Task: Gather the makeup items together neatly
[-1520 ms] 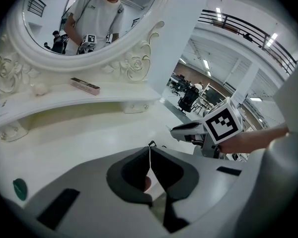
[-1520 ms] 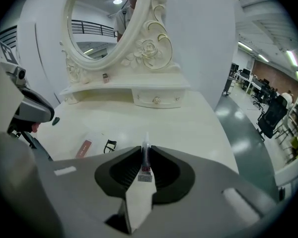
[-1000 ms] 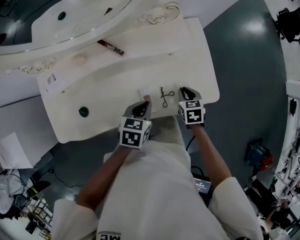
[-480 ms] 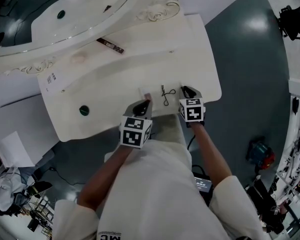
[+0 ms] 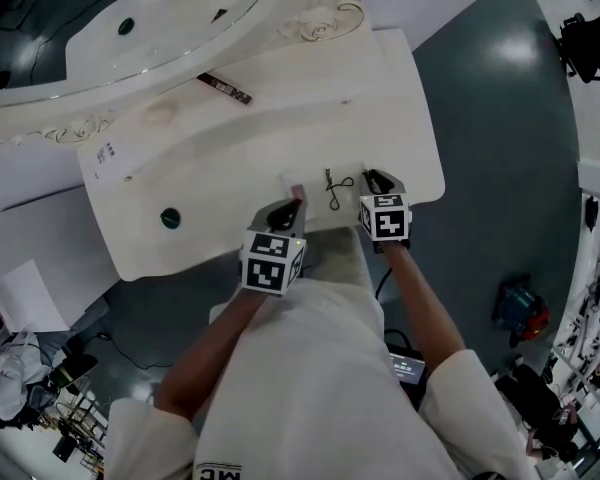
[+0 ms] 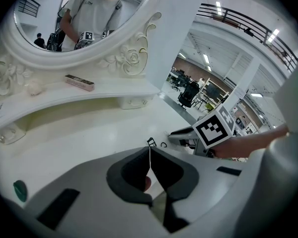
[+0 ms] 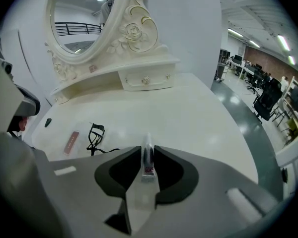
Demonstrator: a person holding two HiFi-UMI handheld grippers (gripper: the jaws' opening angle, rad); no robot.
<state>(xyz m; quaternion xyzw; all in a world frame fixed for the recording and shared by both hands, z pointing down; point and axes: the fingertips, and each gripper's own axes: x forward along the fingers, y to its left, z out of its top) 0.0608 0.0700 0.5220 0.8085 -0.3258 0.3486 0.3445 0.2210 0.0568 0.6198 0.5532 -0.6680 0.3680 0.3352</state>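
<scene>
**Right tongs**: I have the jaws narrowed onto a small clear tube with a dark core and a red label. It lies along the line of the jaws, with a pad against each side and its tip showing just past them.

**Left tongs**: the jaws are drawn almost fully together on a thin pinkish item with a pale edge. I cannot tell what it is.

**Position:** both tongs sit side by side over the near edge of the white vanity table, pointing steeply down.

**Items on the table:**
- A black wire eyelash curler lies between the two tips, ahead and left of my right tongs.
- A flat reddish-pink strip lies just beside the curler, on the side toward my left tongs, and does not touch it.
- A dark green round object sits well off to the left of my left tongs.

**Item on the shelf:** a slim brown-and-pink bar rests on the raised shelf under the ornate white-framed mirror, well ahead of both tongs.
</scene>
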